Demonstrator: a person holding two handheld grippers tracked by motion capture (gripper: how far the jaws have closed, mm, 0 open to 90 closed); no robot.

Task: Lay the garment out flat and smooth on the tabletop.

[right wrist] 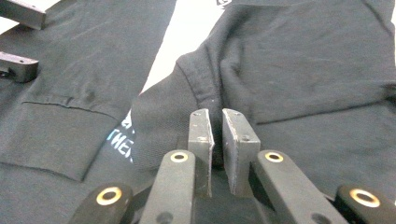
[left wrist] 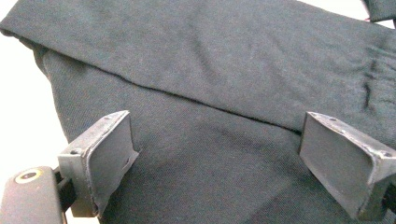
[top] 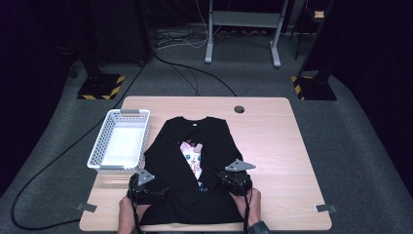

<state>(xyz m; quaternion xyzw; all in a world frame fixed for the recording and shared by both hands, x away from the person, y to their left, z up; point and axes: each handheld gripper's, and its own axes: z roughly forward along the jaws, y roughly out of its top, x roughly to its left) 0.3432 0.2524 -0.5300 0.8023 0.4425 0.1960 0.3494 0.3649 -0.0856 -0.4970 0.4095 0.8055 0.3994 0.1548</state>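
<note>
Folding is the step in hand: a black T-shirt [top: 192, 165] lies flat in the middle of the table [top: 272, 146], collar toward 12 o'clock, both sides already turned inward so that only a narrow strip of the cat print [top: 193, 158] shows between the flaps. The right gripper [right wrist: 217, 135], at about 4 o'clock from the print in the high view, has its jaws nearly together, pinching a ridge of the shirt's fabric that bunches up just ahead of them. The left gripper [left wrist: 219, 154], at about 8 o'clock, hovers with jaws spread wide over the left flap, pressing on nothing. I judge the next move calls for the right gripper to carry its pinched fold across or upward while the left either pins the cloth or takes the matching edge. A white basket [top: 122, 139] waits at 9 o'clock, likely for the finished shirt. Hard to tell: which edge the right gripper holds, hem or side, since dark cloth hides the seams; the shirt's lower hem lies under the hands; the print's lettering is cut off by the flap
</note>
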